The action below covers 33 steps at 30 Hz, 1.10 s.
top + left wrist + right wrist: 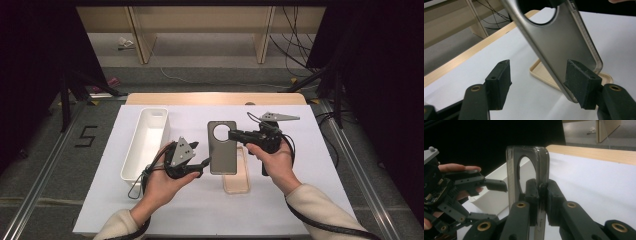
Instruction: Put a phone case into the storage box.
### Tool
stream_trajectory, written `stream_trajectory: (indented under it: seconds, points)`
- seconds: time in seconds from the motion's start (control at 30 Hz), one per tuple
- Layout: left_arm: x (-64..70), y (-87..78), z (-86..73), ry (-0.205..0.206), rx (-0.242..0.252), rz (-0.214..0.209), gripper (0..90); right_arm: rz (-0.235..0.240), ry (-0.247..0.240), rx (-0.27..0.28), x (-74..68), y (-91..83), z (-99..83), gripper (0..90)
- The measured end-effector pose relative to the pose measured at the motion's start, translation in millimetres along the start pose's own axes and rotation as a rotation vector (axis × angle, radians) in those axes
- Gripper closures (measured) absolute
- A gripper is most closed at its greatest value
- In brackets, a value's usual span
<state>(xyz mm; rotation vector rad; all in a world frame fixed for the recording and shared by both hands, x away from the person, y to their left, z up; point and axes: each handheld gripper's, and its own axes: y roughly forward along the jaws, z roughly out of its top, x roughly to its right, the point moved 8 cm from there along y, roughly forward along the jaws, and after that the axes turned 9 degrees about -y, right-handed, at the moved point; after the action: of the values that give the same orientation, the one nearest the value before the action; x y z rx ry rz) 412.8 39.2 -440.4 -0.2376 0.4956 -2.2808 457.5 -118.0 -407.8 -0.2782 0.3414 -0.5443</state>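
Note:
A grey phone case point(222, 150) with a round camera hole is held just above the white table. My right gripper point(235, 135) is shut on its upper right edge; in the right gripper view both pads of that gripper point(540, 186) pinch the case point(540, 165) edge-on. My left gripper point(200, 154) stands open at the case's lower left corner. In the left gripper view the case point(559, 42) slants between the spread jaws of this gripper point(539, 72), its lower corner against the right pad point(581, 85). A beige case point(236, 180) lies flat on the table beneath.
A long white tray point(145, 142) stands at the left, just behind the left hand. White sheet point(300, 165) covers the table, with a wooden edge point(215, 98) at the back. Cables trail from both grippers toward the front.

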Motion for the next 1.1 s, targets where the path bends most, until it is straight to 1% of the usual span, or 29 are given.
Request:
stream_trajectory:
  seconds: [0.07,0.13,0.33,0.5,0.7,0.8,0.9,1.0,1.1]
  points:
    - [-1.5,0.2,0.4,-0.028,0.006,-0.002,37.0,-0.004,-0.008,0.007,0.8,-2.4,-0.7,82.2]
    - [-2.7,0.1,0.8,-0.053,0.014,-0.001,37.0,0.002,-0.008,0.012,0.6,-4.1,-1.3,82.2]
    - [-5.8,-0.5,1.3,-0.072,0.026,0.013,37.3,0.006,-0.018,0.017,-1.3,-6.2,-2.9,82.1]
    - [-7.8,-0.9,1.7,-0.088,0.032,0.012,38.0,0.014,-0.029,0.017,-3.7,-7.2,-5.4,82.2]
    - [-8.2,-0.7,3.5,-0.124,0.047,0.005,39.3,0.016,-0.031,0.025,-4.2,-12.0,-6.3,82.1]
    - [-8.0,-0.4,6.1,-0.154,0.060,0.002,40.3,0.014,-0.029,0.029,-3.8,-14.6,-7.1,82.1]
    - [-7.4,1.7,10.4,-0.171,0.068,-0.003,41.5,0.014,-0.027,0.029,-4.0,-16.4,-8.9,82.1]
    - [-4.1,3.0,16.9,-0.192,0.084,-0.020,43.2,0.010,-0.029,0.026,-4.1,-17.0,-10.3,82.1]
    - [0.4,2.7,25.2,-0.194,0.101,-0.033,44.9,0.004,-0.031,0.029,-3.9,-17.5,-10.0,82.1]
